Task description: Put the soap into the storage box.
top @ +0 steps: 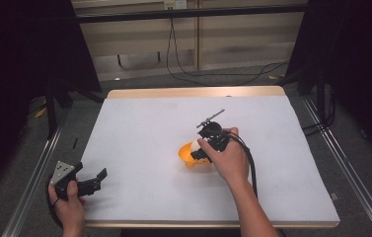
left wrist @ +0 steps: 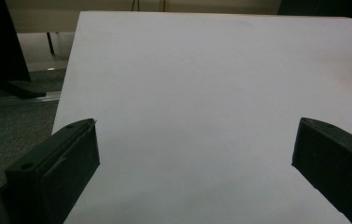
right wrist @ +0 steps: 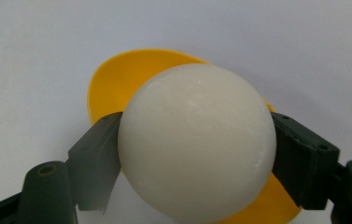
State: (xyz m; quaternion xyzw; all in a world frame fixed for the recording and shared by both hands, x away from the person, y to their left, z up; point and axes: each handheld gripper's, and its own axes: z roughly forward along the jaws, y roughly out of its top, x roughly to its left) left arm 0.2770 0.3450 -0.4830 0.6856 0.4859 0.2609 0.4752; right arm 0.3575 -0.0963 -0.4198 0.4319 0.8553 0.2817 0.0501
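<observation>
White ball (right wrist: 197,144) (right gripper (right wrist: 197,154) clamps it) hides most of orange bowl (right wrist: 131,74).

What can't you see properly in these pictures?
- High view: the person's right hand and the right gripper cover most of the orange bowl.
- Right gripper view: the white ball hides the bowl's inside, so whether the ball touches it cannot be told.
- Left gripper view: the left gripper has both jaws cut off by the bottom edge.
</observation>
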